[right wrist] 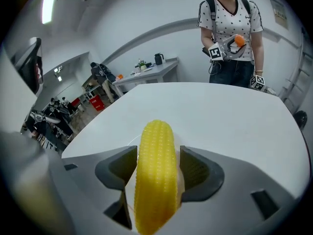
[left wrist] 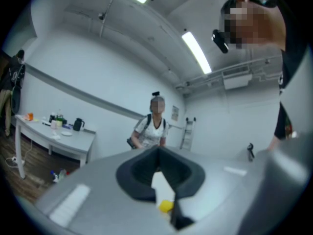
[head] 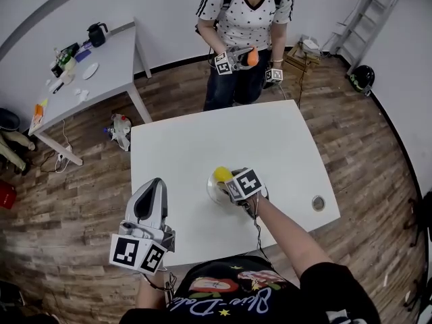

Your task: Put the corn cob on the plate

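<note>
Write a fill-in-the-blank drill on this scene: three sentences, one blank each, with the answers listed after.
1. The right gripper is shut on a yellow ____.
2. The left gripper, its jaws together, holds ____.
3. The clear plate lies on the ____ table.
Missing words: corn cob; nothing; white.

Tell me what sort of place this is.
Probably a lab or test room rather than a home: a white table on wood flooring, a second person standing by with marker-tagged tools, and a ladder against the plain wall.
</note>
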Available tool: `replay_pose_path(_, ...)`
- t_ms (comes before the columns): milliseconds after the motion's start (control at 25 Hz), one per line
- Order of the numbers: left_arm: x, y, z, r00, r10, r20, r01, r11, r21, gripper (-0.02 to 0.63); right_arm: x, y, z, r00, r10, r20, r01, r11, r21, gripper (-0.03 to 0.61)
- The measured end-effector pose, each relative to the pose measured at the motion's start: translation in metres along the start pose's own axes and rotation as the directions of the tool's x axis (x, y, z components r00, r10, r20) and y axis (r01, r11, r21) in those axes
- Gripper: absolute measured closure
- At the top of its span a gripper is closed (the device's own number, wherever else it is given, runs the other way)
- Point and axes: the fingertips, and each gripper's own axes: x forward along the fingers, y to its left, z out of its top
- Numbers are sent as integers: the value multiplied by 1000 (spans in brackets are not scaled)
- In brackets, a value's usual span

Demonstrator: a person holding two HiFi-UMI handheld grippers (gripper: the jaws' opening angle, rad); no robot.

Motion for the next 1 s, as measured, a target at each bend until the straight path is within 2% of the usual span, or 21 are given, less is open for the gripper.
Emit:
replay_pose_path(120, -6, -6, -2, 1000, -4, 1, 4, 1000, 2, 611, -8, 2, 3, 999, -8, 46, 8, 1000, -10, 318)
replay_pose_path(240, -11, -13, 0, 1000, -13, 6, 13, 1000, 13, 611, -30, 6, 15, 990, -15, 138, 16, 1000, -7, 318)
replay_pose_path(400, -12, -23, -1, 1000, -25, 0, 25, 999, 33, 611, -79, 19, 26, 953, -42, 300, 69, 994, -79, 319)
replay_pose_path(440, -12, -26, -1, 1000, -30, -1, 30, 999, 34, 611, -93, 21, 27, 936, -66, 345, 103, 991, -90, 332)
replay_pose_path(480, -11, -29, -1, 999, -36, -1, 36, 999, 36, 611, -109, 22, 27, 914, -93, 395, 137, 987, -84, 391)
replay_pose_path(520, -10, -32, -1, 999, -42, -2, 42, 998, 40, 611, -125, 24, 27, 887, -118, 447, 163, 985, -63, 476)
replay_pose_path(640, -9, -40, -4, 998, -58, -13, 59, 996, 61, 611, -166, 34, 22, 809, -146, 569, 161, 987, 24, 562)
replay_pose_path(840, -4, -52, -10, 995, -92, -26, 94, 993, 66, 611, -225, 43, 21, 704, -189, 685, 154, 982, 112, 565)
replay_pose_path(1000, -1, -59, -9, 993, -113, -23, 114, 991, 66, 611, -249, 43, 24, 661, -207, 721, 165, 978, 130, 565)
